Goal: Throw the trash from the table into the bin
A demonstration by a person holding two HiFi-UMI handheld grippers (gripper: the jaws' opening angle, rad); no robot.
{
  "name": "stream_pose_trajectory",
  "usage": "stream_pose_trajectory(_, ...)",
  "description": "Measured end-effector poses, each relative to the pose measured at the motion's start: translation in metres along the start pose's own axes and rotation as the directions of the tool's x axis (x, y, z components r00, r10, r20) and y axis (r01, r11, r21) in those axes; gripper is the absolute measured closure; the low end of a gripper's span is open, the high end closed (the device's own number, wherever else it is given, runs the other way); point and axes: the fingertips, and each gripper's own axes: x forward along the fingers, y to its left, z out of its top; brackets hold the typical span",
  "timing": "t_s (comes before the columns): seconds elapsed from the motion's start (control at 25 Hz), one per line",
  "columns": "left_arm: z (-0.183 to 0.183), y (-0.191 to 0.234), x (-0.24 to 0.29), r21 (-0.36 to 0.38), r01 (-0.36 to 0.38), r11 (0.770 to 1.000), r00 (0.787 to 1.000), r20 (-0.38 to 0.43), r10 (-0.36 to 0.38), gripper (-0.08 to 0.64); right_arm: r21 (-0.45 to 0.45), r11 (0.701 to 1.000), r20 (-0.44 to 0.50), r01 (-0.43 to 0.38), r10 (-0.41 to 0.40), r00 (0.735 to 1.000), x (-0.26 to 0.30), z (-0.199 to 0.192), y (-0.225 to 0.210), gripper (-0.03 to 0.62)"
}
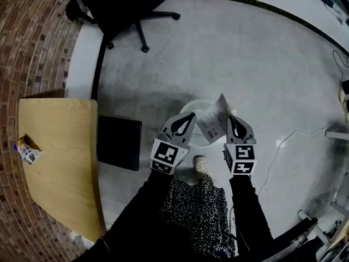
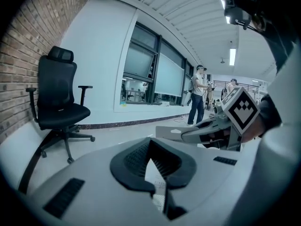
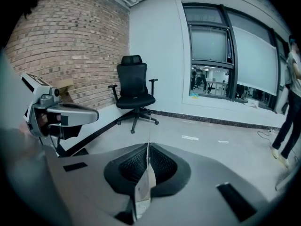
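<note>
I stand over a white mesh bin (image 1: 194, 106) on the floor. My right gripper (image 1: 231, 117) is shut on a printed paper sheet (image 1: 212, 119), which hangs over the bin; in the right gripper view the sheet (image 3: 145, 182) stands edge-on between the pads. My left gripper (image 1: 191, 116) hovers over the bin's left side with its tips together. In the left gripper view a small pale printed scrap (image 2: 156, 173) sits between its pads. A crumpled snack wrapper (image 1: 26, 149) lies on the wooden table (image 1: 60, 162) at the far left.
A black box (image 1: 119, 142) sits on the floor between table and bin. A black office chair (image 1: 122, 4) stands by the brick wall. A white cable (image 1: 283, 141) trails across the floor on the right. People stand far off in the left gripper view.
</note>
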Motion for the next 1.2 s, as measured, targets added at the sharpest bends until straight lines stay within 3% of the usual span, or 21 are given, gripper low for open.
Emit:
stream_pose_trajectory(0.68, -0.064, 0.018, 0.023, -0.015, -0.007, 1.0, 0.999, -0.045, 0.006, 0.554, 0.022, 0.998, -0.045, -0.056, 0.057, 0.997, 0.05, -0.068, 0.02, 0.578)
stream_pose_trajectory(1.2, -0.063, 0.02, 0.023, -0.022, -0.013, 1.0, 0.999, -0.03, 0.012, 0.554, 0.031, 0.996, -0.074, -0.084, 0.086, 0.994, 0.06, -0.085, 0.029, 0.577)
